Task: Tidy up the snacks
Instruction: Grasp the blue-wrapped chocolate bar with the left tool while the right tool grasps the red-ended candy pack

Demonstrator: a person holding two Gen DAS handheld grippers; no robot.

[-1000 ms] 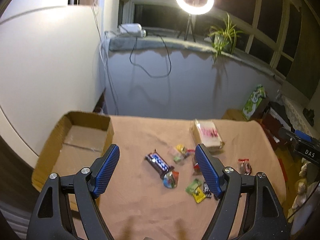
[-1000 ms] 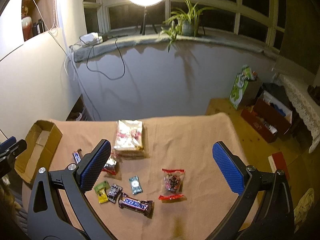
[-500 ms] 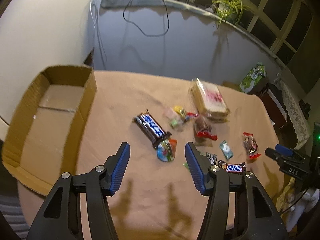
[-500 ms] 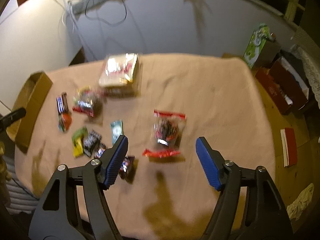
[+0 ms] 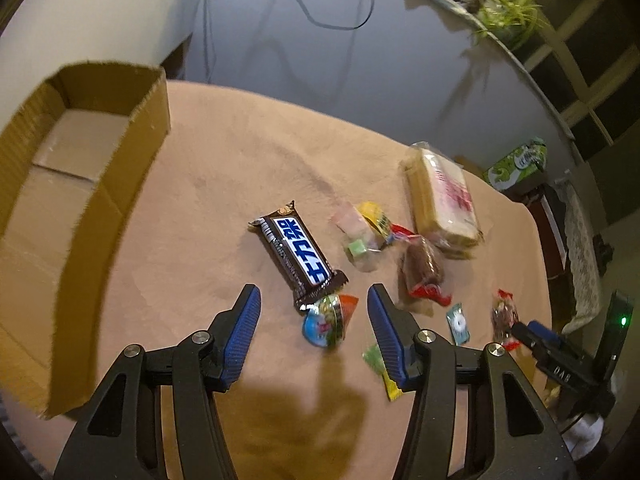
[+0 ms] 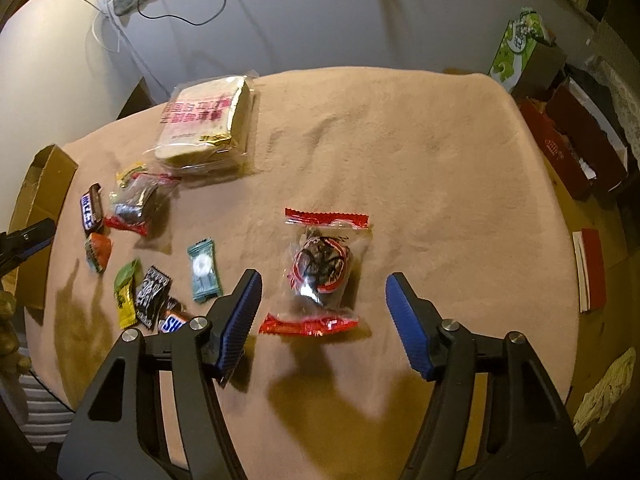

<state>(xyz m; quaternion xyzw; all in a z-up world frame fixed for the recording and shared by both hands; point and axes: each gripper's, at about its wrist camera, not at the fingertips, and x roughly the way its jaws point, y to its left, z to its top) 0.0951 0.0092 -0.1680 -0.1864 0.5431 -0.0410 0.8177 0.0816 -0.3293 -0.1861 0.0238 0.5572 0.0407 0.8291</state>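
Snacks lie scattered on a tan cloth. My left gripper (image 5: pixel 314 312) is open and empty, low over a small jelly cup (image 5: pixel 326 320) that sits between its fingers, just below a brown and blue chocolate bar (image 5: pixel 298 254). My right gripper (image 6: pixel 322 296) is open and empty, straddling a clear red-edged snack packet (image 6: pixel 322 270). A bagged loaf of sliced bread (image 6: pixel 206 126) lies at the back. An open cardboard box (image 5: pixel 60 200) stands at the table's left.
Small candies lie left of the right gripper: a teal one (image 6: pixel 204 270), a green-yellow one (image 6: pixel 126 294), a black one (image 6: pixel 152 294), a Snickers bar (image 6: pixel 172 322). A green carton (image 6: pixel 518 50) and red boxes (image 6: pixel 572 148) stand on the floor at the right.
Both grippers have tilted down and come closer to the table. The left one has closed in on the jelly cup and chocolate bar, the right one on the red-edged packet. Both stay open.
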